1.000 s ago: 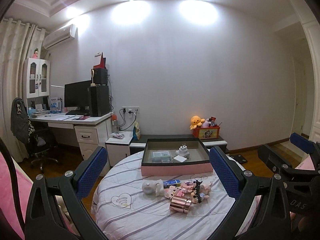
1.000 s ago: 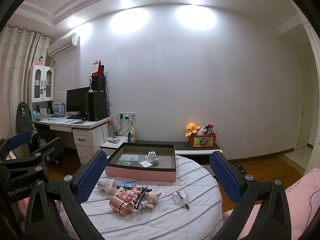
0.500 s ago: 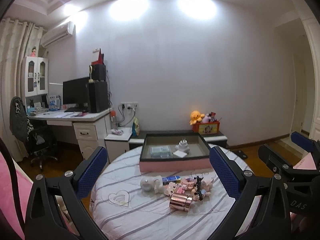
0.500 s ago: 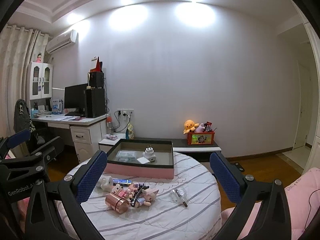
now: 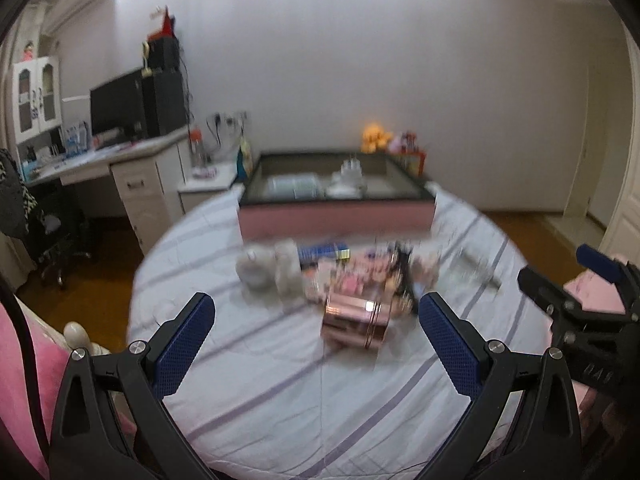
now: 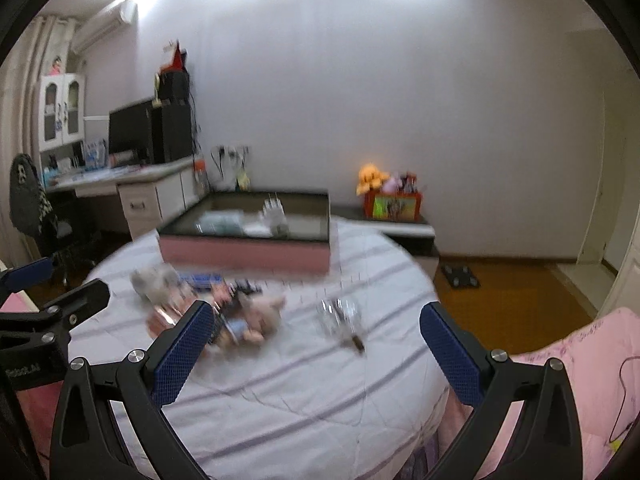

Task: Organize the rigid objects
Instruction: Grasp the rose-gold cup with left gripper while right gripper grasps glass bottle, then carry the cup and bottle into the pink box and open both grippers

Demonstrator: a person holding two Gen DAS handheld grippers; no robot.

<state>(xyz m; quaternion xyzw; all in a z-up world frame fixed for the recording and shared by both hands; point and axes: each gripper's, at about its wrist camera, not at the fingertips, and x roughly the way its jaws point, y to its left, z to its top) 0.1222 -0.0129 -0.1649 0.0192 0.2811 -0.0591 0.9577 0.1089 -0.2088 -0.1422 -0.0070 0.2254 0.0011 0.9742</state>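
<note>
A round table with a striped white cloth [image 5: 280, 392] holds a blurred pile of small objects: a rose-gold cylinder [image 5: 356, 320], a white figure [image 5: 256, 270], a blue box [image 5: 324, 251], pink dolls [image 6: 260, 316] and a clear item [image 6: 340, 314]. Behind them stands a pink tray box [image 5: 336, 216] with white items inside. My left gripper [image 5: 316, 344] is open and empty, just short of the cylinder. My right gripper [image 6: 316, 352] is open and empty, above the cloth near the clear item.
A desk with a monitor [image 5: 116, 108] and a chair [image 5: 28, 216] stand at the left. A low cabinet with an orange plush [image 6: 372, 178] is behind the table. Pink bedding [image 6: 568, 380] lies at the right. Wood floor [image 6: 504, 300] surrounds the table.
Both grippers have moved forward and tilted down toward the table; the pile and box now look larger and lower in view. Both frames are motion-blurred. Jaws stay open.
</note>
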